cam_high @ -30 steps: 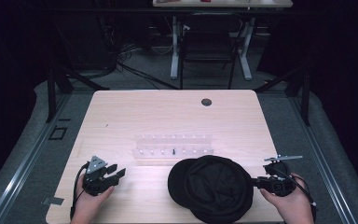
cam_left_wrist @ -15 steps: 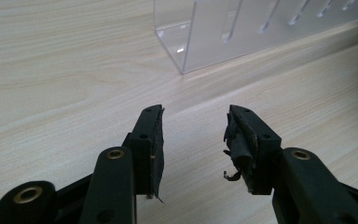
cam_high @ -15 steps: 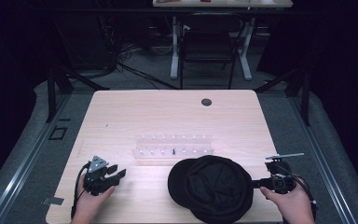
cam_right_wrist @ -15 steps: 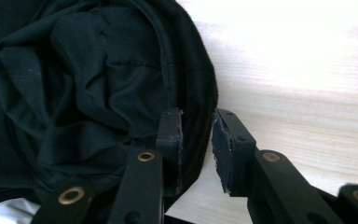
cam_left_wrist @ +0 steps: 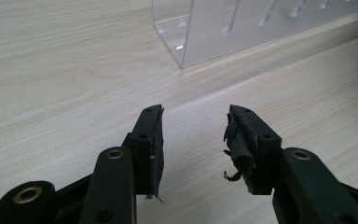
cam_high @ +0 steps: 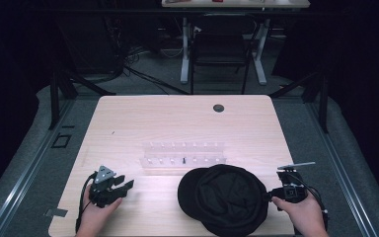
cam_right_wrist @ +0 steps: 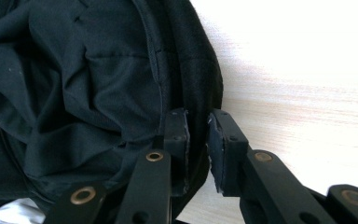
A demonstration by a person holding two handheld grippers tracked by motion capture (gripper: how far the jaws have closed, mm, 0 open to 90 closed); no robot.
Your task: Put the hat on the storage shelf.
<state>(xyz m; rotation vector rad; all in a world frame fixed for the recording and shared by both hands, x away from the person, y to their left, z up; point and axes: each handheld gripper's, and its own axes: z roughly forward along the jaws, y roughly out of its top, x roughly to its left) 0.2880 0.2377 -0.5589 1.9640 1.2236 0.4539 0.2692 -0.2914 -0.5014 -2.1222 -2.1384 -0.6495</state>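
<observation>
- clear acrylic rack (cam_high: 183, 157) sitting mid-table, one small dark piece standing in it
- round dark grommet (cam_high: 218, 107) lying near far edge
- chair (cam_high: 219, 52) standing behind the wooden table (cam_high: 128, 123)

We see lab or recording studio. Light wood table (cam_high: 128, 123) stands lit amid dark surroundings. Grey carpet floor (cam_high: 143, 84), metal rails (cam_high: 19, 185) at both sides, loose cables (cam_high: 128, 69) on floor, black chair (cam_high: 219, 49) and second desk (cam_high: 237, 4) behind. Clear plastic rack (cam_high: 183, 154) on table.
</observation>
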